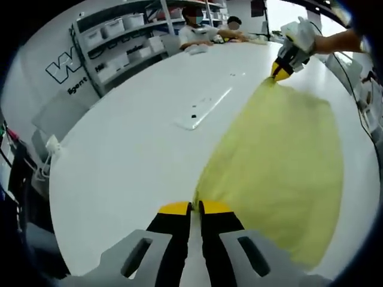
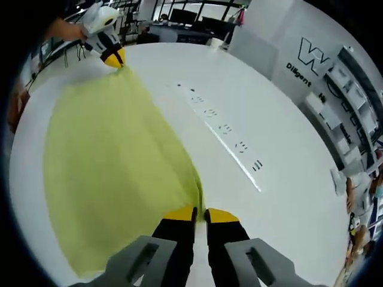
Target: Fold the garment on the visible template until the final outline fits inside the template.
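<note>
The left gripper and the right gripper each pinch one corner of the yellow garment, stretched above the white table.

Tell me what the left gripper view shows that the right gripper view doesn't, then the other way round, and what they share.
Left gripper view: people seated at the far end of the table, beside shelving with storage bins, and a bare forearm behind the other gripper.

Right gripper view: a row of small dark marks along a strip on the tabletop, and desks with monitors at the back.

Both: the yellow garment stretched between the two grippers, left gripper and right gripper each shut on an edge of it, over the white table, plus wall lettering.
</note>
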`<state>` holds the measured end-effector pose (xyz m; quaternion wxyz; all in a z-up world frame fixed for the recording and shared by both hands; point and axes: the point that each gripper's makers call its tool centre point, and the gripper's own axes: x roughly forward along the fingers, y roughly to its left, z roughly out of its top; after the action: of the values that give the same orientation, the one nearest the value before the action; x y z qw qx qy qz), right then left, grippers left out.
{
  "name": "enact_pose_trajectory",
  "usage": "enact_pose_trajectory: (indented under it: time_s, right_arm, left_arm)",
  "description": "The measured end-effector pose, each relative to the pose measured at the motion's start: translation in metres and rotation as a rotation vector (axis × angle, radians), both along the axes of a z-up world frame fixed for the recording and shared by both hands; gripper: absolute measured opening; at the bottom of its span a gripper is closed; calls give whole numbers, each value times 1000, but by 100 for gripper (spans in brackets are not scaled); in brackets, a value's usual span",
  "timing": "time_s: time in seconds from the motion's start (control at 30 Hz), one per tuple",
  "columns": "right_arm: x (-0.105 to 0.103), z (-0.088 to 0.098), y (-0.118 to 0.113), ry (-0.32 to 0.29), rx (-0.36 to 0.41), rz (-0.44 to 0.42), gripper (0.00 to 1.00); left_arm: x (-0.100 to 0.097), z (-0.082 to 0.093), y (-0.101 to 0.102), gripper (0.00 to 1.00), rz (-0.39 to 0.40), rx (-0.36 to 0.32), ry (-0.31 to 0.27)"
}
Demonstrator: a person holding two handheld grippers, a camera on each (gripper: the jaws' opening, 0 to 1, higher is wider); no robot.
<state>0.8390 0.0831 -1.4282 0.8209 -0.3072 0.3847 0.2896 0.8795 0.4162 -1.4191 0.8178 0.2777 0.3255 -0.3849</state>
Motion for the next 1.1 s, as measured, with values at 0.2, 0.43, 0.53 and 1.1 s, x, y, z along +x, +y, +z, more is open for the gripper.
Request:
enact_pose_trajectory:
  time_s: [0.2,0.43,0.53,1.1]
  right_arm:
    - [2,1,-1,-3,40,-36,18]
    - [9,12,3,-62,78,-48,14]
    - [5,7,9,-40,84,-23,10]
    - [5,-16,2,17,122,-168,1]
  left_arm:
    - [8,6,9,8,35,-8,-25]
    - [3,15,-7,13,-3,-63,-48]
    - [-7,11,-18,14,-37,-87,-12]
    - [-3,-18,-17,6,18,-54,16]
